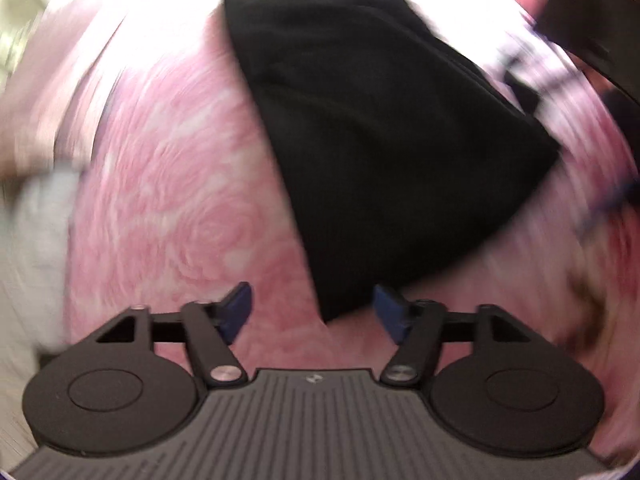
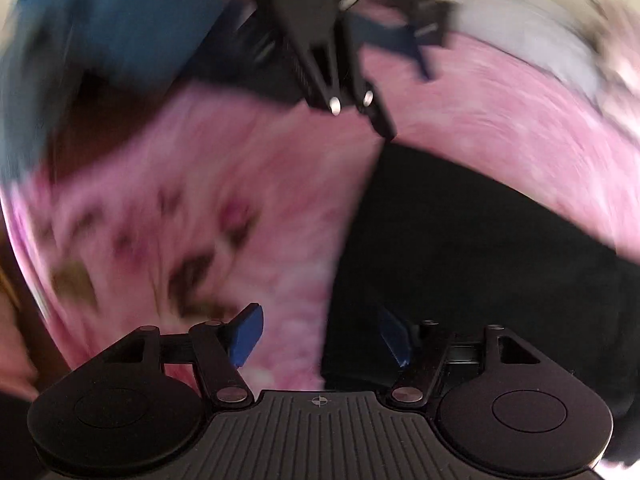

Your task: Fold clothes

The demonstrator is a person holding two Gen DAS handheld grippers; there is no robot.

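Left hand-held gripper [image 1: 312,310]: its blue pads stand apart with nothing between them, released, just short of the near corner of the black garment [image 1: 384,140]. That garment lies ahead of it on the pink rose-print bedspread [image 1: 172,200] as a compact, straight-edged wedge, seemingly in layers; blur hides the seams. Right hand-held gripper [image 2: 320,336]: also released, its right pad over the garment's edge. Judged from this, the piece looks at least partly folded; whether another fold is due, I cannot tell.
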